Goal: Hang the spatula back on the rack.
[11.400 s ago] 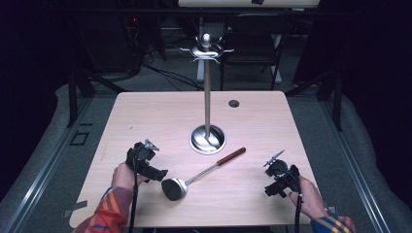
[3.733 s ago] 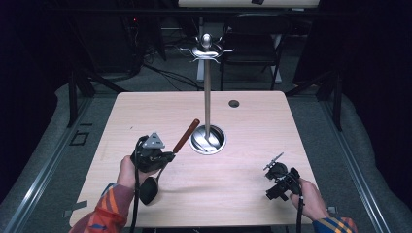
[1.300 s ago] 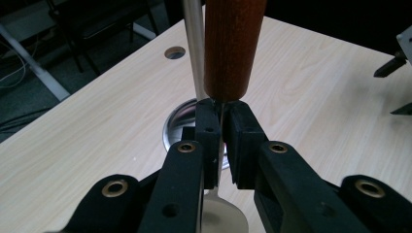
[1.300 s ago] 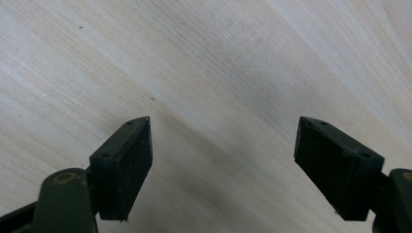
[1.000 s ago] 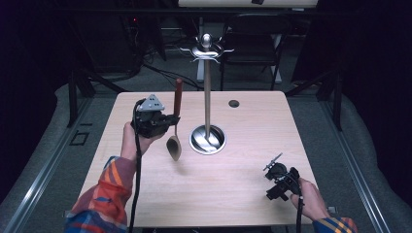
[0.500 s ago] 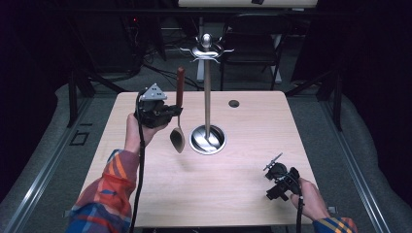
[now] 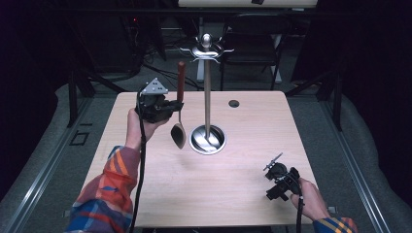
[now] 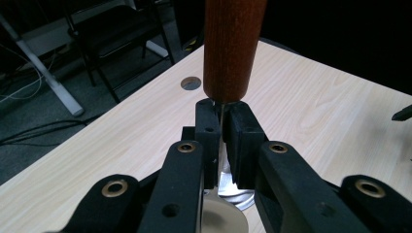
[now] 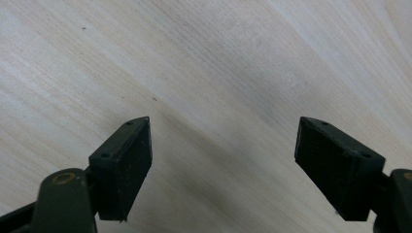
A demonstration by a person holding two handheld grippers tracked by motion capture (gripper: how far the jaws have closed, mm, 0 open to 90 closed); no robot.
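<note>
Landmark is the stand (image 7: pixel 207 97), a metal pole on a round base with hooks at its top, set toward the far middle of the bench (image 7: pixel 218 194). Nearest the person, right of and well apart from the stand, the right hand-held gripper (image 7: pixel 278 180) rests low at the bench's near right part; its jaws stand wide apart over bare wood in the right gripper view, (image 9: pixel 221 170) holding nothing, probably parked so it stays out of the way. Further in, just left of the stand, the left hand-held gripper (image 7: pixel 171 108) is raised above the bench and clenched on the thin metal neck of a ladle (image 7: pixel 179 104), right under the wooden handle, as the left gripper view shows (image 8: pixel 221 131). The ladle hangs upright, bowl down and clear of the bench, handle end up near hook height, short of the hooks. Gripping the neck likely keeps the handle top free, so it can be hung on a hook. Beyond the stand, a small round hole (image 7: pixel 234 103) sits in the bench near its far edge.
</note>
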